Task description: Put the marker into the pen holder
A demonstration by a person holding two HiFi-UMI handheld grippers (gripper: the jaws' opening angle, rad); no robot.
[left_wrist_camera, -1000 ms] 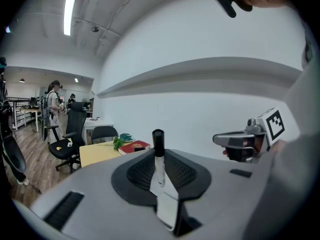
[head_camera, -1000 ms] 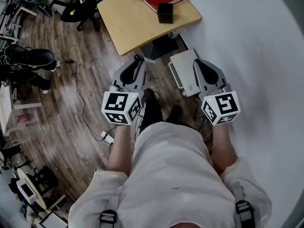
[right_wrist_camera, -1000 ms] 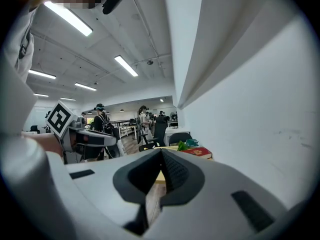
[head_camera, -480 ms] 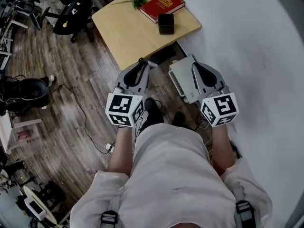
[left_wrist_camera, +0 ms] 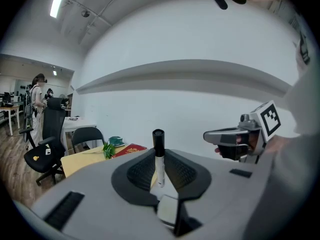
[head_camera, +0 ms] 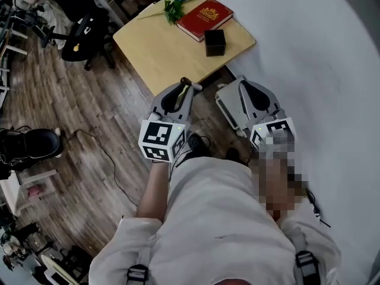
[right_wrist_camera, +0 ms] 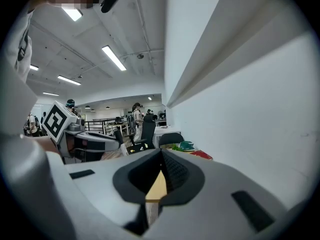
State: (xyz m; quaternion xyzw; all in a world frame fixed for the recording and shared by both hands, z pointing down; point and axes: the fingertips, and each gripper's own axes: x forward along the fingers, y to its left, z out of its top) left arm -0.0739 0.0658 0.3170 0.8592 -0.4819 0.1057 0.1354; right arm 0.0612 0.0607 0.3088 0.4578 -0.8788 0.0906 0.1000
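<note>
Black-capped marker [left_wrist_camera: 159, 156], lower end hidden between left gripper [head_camera: 183, 91] jaws

Table top [head_camera: 157, 46]: bare wood at your 12 o'clock, open to your left gripper [head_camera: 184, 89].
Pen holder [head_camera: 215, 42]: at 1 o'clock on the table, red book [head_camera: 206, 18] just behind it.
Wall [head_camera: 320, 70]: shuts your 3 o'clock side, near your right gripper [head_camera: 248, 86].
Floor [head_camera: 89, 117]: open at 9 o'clock; office chair [head_camera: 83, 31] at 10, well apart.
</note>
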